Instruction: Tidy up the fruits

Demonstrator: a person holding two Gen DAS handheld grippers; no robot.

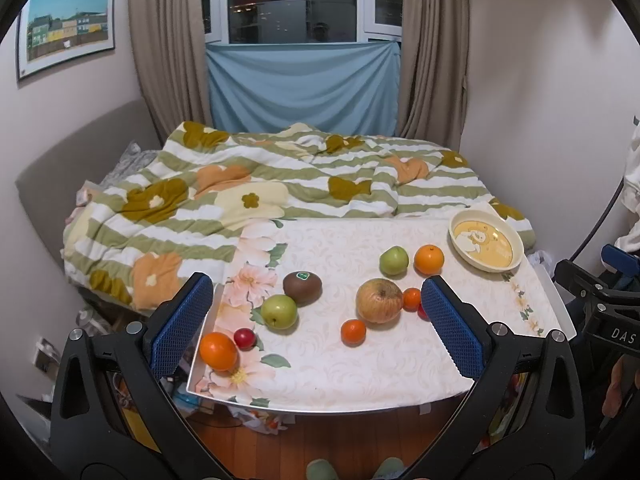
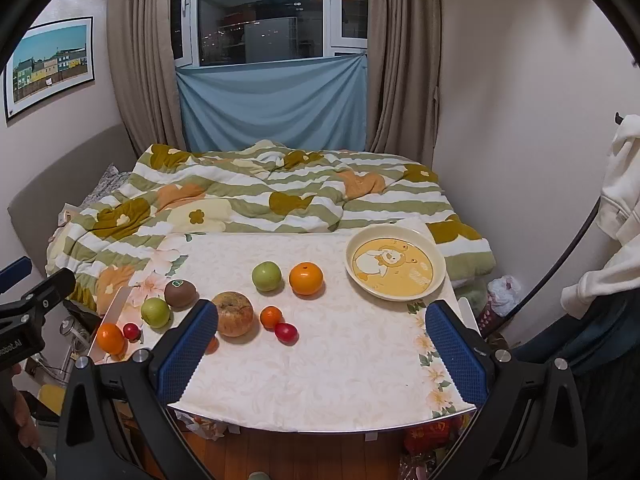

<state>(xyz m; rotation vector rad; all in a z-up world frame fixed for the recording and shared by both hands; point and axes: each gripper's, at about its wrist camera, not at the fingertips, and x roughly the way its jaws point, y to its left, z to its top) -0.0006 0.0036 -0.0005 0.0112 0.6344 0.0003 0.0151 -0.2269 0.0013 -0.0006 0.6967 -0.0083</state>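
Several fruits lie on the white floral table (image 1: 340, 372): a kiwi (image 1: 302, 287), two green apples (image 1: 279, 311) (image 1: 393, 260), a brownish apple (image 1: 379, 300), oranges (image 1: 218, 351) (image 1: 429, 259), small tangerines (image 1: 353, 332) and a red plum (image 1: 245, 338). A cream bear plate (image 1: 485, 245) sits empty at the far right corner; it also shows in the right wrist view (image 2: 395, 268). My left gripper (image 1: 316, 324) is open and empty above the near table edge. My right gripper (image 2: 322, 350) is open and empty, likewise held back from the fruit (image 2: 233, 313).
A bed with a flowered quilt (image 1: 260, 184) butts against the table's far edge. Walls close in left and right, with curtains and a window behind. White clothing (image 2: 624, 200) hangs at the right. Clutter lies on the wooden floor (image 1: 320, 440) under the table.
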